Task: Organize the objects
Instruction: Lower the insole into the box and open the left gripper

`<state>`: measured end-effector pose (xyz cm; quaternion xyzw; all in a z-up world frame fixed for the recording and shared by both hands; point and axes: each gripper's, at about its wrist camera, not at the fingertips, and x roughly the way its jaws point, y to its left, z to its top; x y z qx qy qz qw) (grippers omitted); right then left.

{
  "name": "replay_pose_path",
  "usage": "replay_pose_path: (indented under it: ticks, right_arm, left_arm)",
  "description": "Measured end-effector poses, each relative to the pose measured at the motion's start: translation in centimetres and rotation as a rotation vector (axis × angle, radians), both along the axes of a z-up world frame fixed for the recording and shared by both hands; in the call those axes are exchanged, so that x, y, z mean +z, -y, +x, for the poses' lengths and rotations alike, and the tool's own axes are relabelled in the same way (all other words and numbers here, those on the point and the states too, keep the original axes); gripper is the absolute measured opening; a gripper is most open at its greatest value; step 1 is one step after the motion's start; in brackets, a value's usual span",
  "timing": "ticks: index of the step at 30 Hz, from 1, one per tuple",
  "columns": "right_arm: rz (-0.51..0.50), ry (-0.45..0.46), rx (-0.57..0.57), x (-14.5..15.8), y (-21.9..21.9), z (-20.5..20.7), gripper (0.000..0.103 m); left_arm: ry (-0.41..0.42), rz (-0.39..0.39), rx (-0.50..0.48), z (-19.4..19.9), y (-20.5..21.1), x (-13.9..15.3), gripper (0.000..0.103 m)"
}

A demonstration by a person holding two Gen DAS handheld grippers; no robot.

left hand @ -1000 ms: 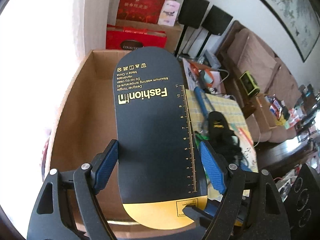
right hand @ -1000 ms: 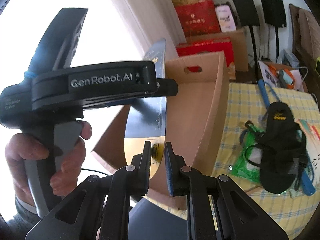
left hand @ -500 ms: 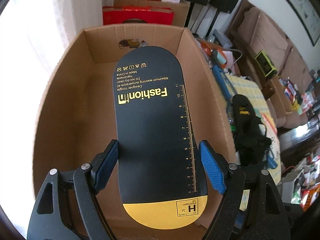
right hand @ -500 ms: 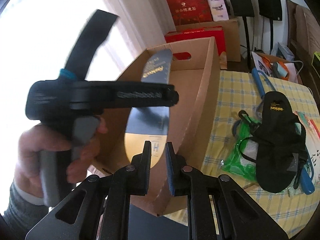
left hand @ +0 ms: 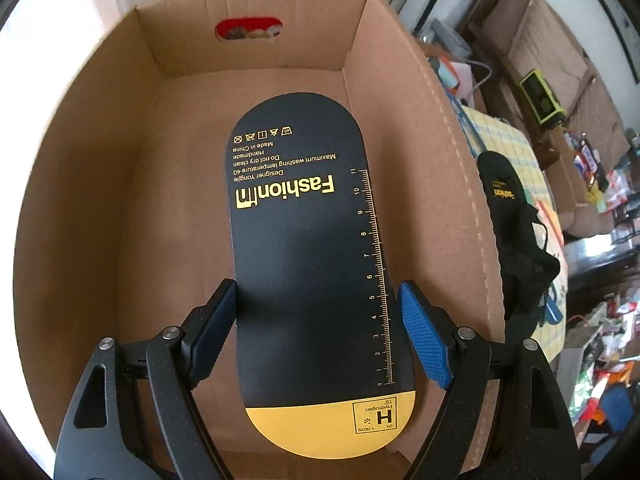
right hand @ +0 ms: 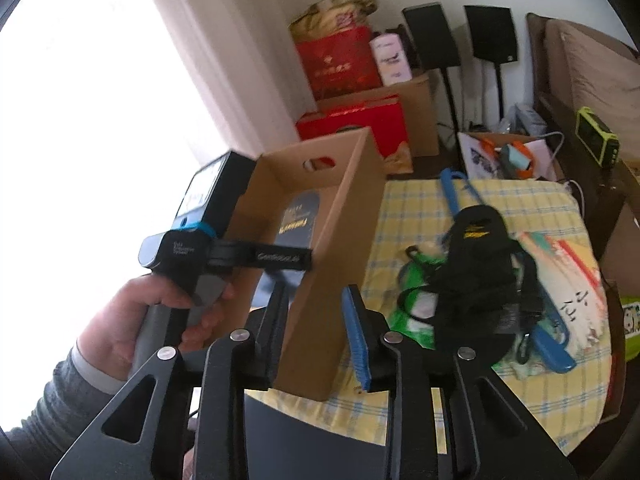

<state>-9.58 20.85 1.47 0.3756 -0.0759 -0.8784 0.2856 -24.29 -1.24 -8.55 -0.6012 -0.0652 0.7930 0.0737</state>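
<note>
Box wall (right hand: pixel 336 264) hides the card's (right hand: pixel 298 216) lower part; the sandal (left hand: pixel 516 236) is partly hidden behind the cardboard box (left hand: pixel 460 184); right-wrist view motion-blurred.

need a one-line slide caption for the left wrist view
Left hand-held gripper holds a flat dark navy and yellow card insole by its edges over the open brown cardboard box.

Right gripper (right hand: pixel 320 334) jaws opening, nothing held; cardboard box (right hand: pixel 340 248) wall seen between the fingers. Left gripper (right hand: pixel 256 258), in a hand (right hand: pixel 160 316), over the box with the dark insole card (right hand: pixel 298 220) inside. Black sandal (right hand: pixel 476 280) on checked cloth (right hand: pixel 532 384).
</note>
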Motion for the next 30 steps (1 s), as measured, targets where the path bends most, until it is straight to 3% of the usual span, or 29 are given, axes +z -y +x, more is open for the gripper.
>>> replay_pose_path:
  ticks: [4, 7, 15, 25, 30]
  right_arm:
    - [0.007, -0.002, -0.021, 0.1, -0.5, -0.1, 0.033]
    - [0.011, 0.001, -0.02, -0.1, -0.4, 0.0, 0.033]
    - [0.028, -0.012, -0.017, -0.1, -0.2, 0.4, 0.034]
    - [0.075, 0.001, -0.094, -1.0, -2.1, 0.0, 0.045]
    - [0.1, -0.017, -0.158, -1.2, -4.4, 0.2, 0.064]
  left_arm:
    - [0.022, 0.055, -0.026, 0.2, -0.1, 0.1, 0.082]
    - [0.003, 0.025, -0.013, 0.4, 0.0, 0.3, 0.091]
    - [-0.018, 0.101, 0.009, 0.8, 1.1, 1.1, 0.091]
    - [-0.204, 0.101, 0.022, 4.7, 1.7, 5.5, 0.094]
    - [-0.28, 0.157, -0.037, 7.0, 0.7, 7.0, 0.1]
